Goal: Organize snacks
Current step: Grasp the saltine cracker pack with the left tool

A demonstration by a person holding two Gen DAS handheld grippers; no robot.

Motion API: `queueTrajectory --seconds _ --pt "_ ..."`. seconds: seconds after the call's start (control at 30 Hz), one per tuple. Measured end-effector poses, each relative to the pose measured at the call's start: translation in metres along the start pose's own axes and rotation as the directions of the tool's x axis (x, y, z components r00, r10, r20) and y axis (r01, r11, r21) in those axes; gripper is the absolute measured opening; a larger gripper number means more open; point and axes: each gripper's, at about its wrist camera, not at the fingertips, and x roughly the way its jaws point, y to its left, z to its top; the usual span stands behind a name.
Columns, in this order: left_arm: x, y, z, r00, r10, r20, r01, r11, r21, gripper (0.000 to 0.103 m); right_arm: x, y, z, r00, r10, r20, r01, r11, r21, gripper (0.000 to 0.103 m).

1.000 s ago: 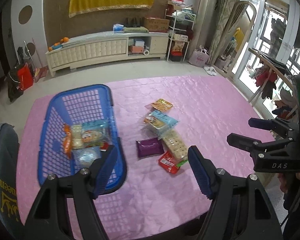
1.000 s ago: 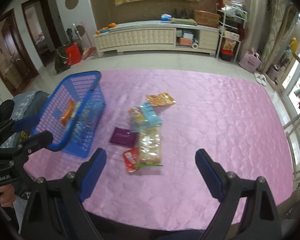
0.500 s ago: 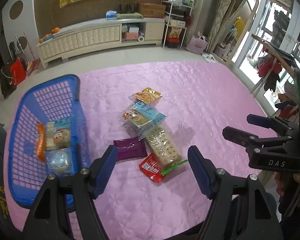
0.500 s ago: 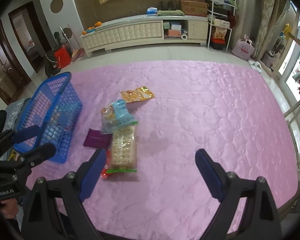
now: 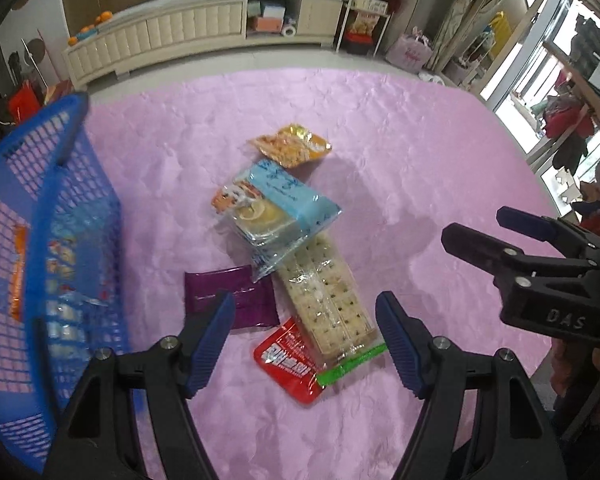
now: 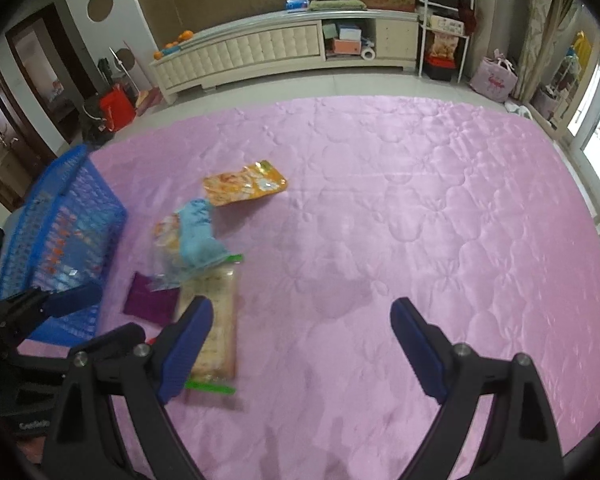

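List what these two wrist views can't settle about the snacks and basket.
- Blue basket contents: blurred behind the mesh wall in both views; left edge crops it in the left wrist view.
- Red packet: partly under the cracker pack; in the right wrist view the right tool finger hides nearly all of it.
- Purple packet: label too small to read.

Quilted pink cloth [image 5: 400,128]; blue lattice basket [image 5: 40,184]; purple packet [image 5: 230,296]; red packet [image 5: 288,364]; orange pouch [image 5: 290,146]; pale-blue bag [image 5: 280,208]

Left tongs [image 5: 304,334] jaws apart and empty, tilted downward, right tongs [image 6: 300,342] spread wide, empty
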Motion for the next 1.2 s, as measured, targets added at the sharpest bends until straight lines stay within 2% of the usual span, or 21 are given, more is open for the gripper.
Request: queueTrajectory --seconds 0.17,0.57,0.63,0.77,0.87,1.0,1.2 --pt "0.025 -0.002 0.002 0.998 -0.009 -0.056 0.008 1.000 -0.014 0.071 0.022 -0.016 -0.006 1.000 0.010 -0.016 -0.009 0.999 0.033 0.093" --pt "0.069 -0.016 0.000 0.991 -0.011 -0.134 0.007 0.999 -0.036 0.071 0.044 -0.033 -0.015 0.996 -0.075 -0.058 0.075 0.997 0.003 0.093" --pt "0.074 -0.017 -0.001 0.990 0.001 -0.144 -0.008 0.999 -0.043 0.071 0.041 -0.036 -0.015 0.994 -0.095 -0.048 0.095 0.995 0.001 0.093" --pt "0.075 -0.025 0.001 0.989 0.032 -0.141 -0.036 0.999 -0.027 0.073 0.036 -0.044 -0.012 0.997 -0.058 -0.043 0.060 0.998 0.037 0.093" --pt "0.079 -0.028 0.004 0.987 0.059 -0.146 -0.061 0.998 -0.013 0.074 0.033 -0.040 -0.011 0.998 -0.055 -0.038 0.056 0.998 0.017 0.093" --pt "0.082 -0.032 0.003 0.986 0.069 -0.151 -0.071 0.997 -0.010 0.074 0.030 -0.036 -0.008 0.996 -0.091 -0.016 0.091 0.996 -0.016 0.093" --pt "0.081 -0.048 -0.004 0.988 0.077 -0.136 -0.073 0.997 0.029 0.059 0.030 -0.037 -0.005 0.997 -0.073 -0.016 0.073 0.997 0.006 0.093"
